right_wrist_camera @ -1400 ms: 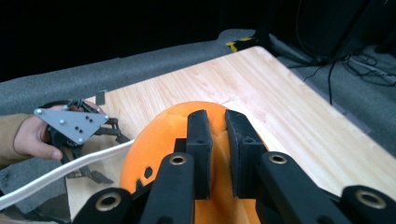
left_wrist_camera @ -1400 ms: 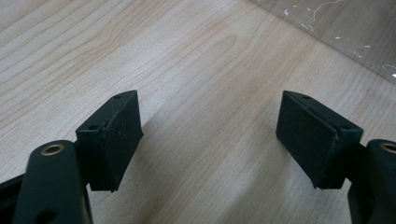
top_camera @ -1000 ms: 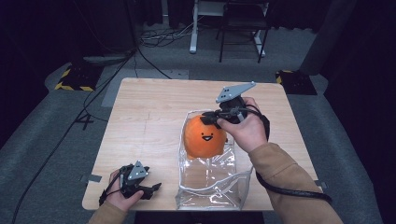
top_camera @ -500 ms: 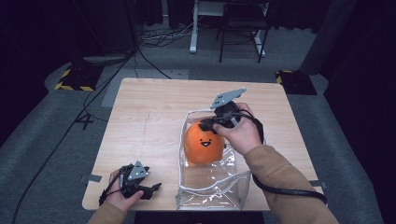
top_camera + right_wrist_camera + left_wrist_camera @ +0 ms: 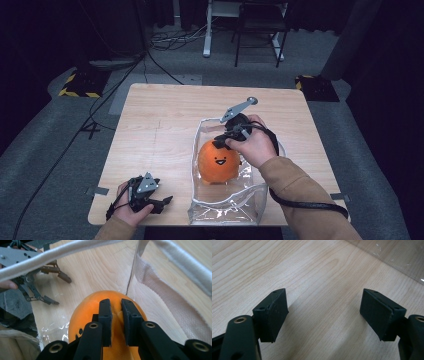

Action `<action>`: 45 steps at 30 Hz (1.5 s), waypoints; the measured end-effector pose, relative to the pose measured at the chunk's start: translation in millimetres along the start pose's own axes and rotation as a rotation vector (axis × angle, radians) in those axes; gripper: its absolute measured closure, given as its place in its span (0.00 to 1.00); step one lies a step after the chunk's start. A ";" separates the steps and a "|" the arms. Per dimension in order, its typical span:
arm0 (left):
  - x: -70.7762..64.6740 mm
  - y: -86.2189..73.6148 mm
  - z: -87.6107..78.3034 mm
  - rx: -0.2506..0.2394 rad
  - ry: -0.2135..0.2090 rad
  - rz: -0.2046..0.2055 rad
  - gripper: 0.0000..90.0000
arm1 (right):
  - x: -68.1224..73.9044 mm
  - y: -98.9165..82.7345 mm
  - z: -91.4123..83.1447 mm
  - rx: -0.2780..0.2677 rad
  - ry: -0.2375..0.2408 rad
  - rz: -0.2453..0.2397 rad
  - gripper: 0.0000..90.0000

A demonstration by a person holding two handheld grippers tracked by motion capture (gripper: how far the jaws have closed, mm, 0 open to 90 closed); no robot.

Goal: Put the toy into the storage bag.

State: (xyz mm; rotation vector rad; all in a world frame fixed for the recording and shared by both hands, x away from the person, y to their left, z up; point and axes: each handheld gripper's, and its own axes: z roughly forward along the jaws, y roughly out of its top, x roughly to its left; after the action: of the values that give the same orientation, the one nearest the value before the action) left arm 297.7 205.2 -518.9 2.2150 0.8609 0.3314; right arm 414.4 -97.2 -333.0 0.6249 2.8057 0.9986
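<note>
At near left of the desk (image 5: 165, 115), left gripper (image 5: 150, 197) resting low over the wood in a hand, jaws spread wide apart, gripping nothing; bare woodgrain between them in the left gripper view, a corner of clear plastic at far right there. Well apart to the right, one clear plastic pouch (image 5: 225, 210) with white trim, open at the top, standing at near centre of the desk. Inside it, one orange plush toy (image 5: 218, 161), round, with no clear long axis, small smiling face turned toward the near edge, sitting upright. Right gripper (image 5: 226, 140) reaching down into the pouch from the far right side, jaws nearly together, pinching a fold of the toy's orange fabric at its top, as seen in the right gripper view (image 5: 115, 315). Two grippers, one pouch, one toy in all.
</note>
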 end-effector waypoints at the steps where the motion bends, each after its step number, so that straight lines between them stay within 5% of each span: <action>1: 0.0 0.0 0.0 0.000 0.000 0.000 0.25 | -0.1 -0.5 1.2 0.006 0.005 0.001 0.88; 21: 0.0 0.0 0.0 0.000 0.000 0.000 0.25 | -1.9 -12.4 20.7 0.121 0.022 0.004 0.85; 32: 0.0 0.0 0.0 0.000 0.000 0.000 0.25 | -2.2 -15.1 20.7 0.116 0.026 0.012 0.79; 45: 0.0 0.0 0.0 0.000 0.000 0.000 0.25 | -2.5 -21.4 18.6 0.095 0.016 0.049 0.58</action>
State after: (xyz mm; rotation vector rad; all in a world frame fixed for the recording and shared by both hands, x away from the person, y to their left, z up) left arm 297.7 205.2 -518.8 2.2151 0.8613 0.3313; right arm 413.5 -102.3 -361.0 0.7022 2.8799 0.8857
